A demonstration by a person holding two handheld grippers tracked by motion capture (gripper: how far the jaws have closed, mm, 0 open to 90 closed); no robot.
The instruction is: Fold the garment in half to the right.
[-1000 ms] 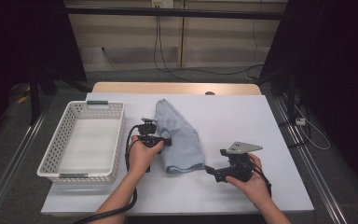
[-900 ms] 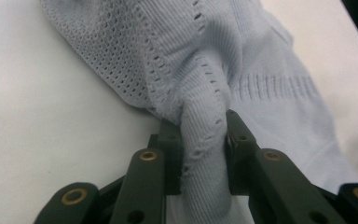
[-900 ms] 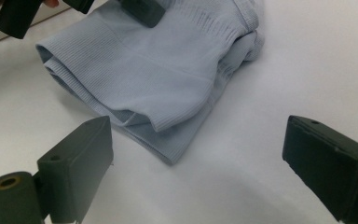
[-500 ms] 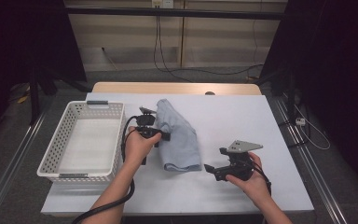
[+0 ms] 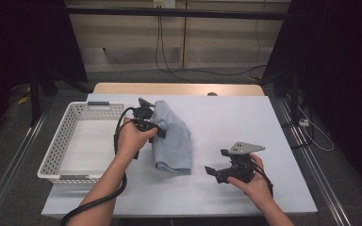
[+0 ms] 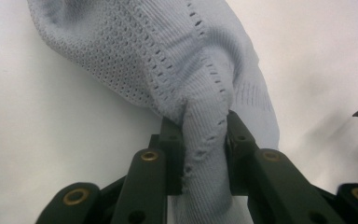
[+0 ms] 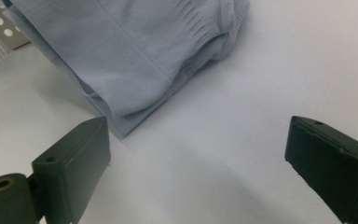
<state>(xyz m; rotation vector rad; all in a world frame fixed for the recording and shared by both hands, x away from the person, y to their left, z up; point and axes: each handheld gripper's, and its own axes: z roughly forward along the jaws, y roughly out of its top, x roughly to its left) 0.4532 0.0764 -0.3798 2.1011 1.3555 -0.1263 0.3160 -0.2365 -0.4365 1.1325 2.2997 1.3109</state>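
Here | left hand-held gripper (image 6: 205, 154) clamped on soft ribbed pale-blue knit garment (image 5: 172, 136) | right hand-held gripper (image 7: 200, 163) jaws apart

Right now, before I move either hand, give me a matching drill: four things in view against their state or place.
Things:
1. left gripper
2. right gripper
3. light blue knit garment
4. white perforated basket

States or places:
A. at the table's left edge
B. jaws wide apart, nothing between them
C. shut on a bunched fold of fabric
D. folded, one side lifted off the white table

Pairs: 1-C, 2-B, 3-D, 4-A
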